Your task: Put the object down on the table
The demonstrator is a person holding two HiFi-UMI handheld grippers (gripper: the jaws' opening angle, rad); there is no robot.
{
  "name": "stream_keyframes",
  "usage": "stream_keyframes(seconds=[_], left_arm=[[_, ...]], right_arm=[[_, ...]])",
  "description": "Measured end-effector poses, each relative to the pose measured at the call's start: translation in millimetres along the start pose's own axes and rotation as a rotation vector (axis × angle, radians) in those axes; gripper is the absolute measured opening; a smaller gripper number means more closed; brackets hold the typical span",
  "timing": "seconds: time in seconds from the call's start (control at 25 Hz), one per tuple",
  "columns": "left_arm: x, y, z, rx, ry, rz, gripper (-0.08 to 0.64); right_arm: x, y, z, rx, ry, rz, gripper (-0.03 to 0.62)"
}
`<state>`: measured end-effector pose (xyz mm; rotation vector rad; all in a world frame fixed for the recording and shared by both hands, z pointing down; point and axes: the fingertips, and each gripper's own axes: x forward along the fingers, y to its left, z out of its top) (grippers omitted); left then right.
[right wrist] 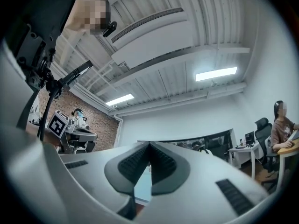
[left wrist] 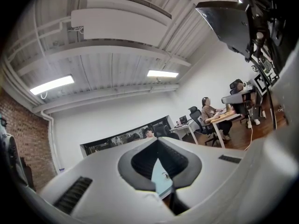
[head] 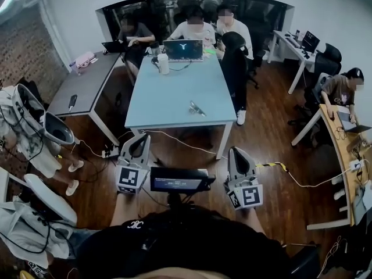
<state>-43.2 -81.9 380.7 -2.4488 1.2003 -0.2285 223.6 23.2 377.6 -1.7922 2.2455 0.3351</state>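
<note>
A small metallic object (head: 196, 108) lies on the light blue table (head: 168, 100), toward its near right side. Both grippers hang well short of the table's near edge, above the wooden floor. My left gripper (head: 143, 137) points at the table with its jaws shut and nothing between them. My right gripper (head: 235, 151) is likewise shut and empty. In the left gripper view the fingertips meet (left wrist: 157, 141), and the object (left wrist: 164, 175) shows as a speck on the table (left wrist: 159, 181) through the gap below them. The right gripper view shows its gripper (right wrist: 149, 144) closed tip to tip.
A laptop (head: 183, 49) and a white bottle (head: 163, 63) stand at the table's far end, where several people sit. A black chair (head: 233, 63) is at the right side. A grey table (head: 87, 80) stands to the left. Cables (head: 192, 145) cross the floor.
</note>
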Motion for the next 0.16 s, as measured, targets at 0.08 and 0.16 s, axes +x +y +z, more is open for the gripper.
stream_keyframes(seconds=[0.08,0.16], left_arm=[[-0.7,2.7,-1.0,-0.001,-0.008,0.008,0.006],[-1.5,5.8,-2.0,-0.001,-0.019,0.015,0.006]], right_arm=[[1.1,0.3,0.4,-0.008,0.000,0.001,-0.023],[2.6,1.2,0.8,-0.015,-0.003,0.001,-0.023]])
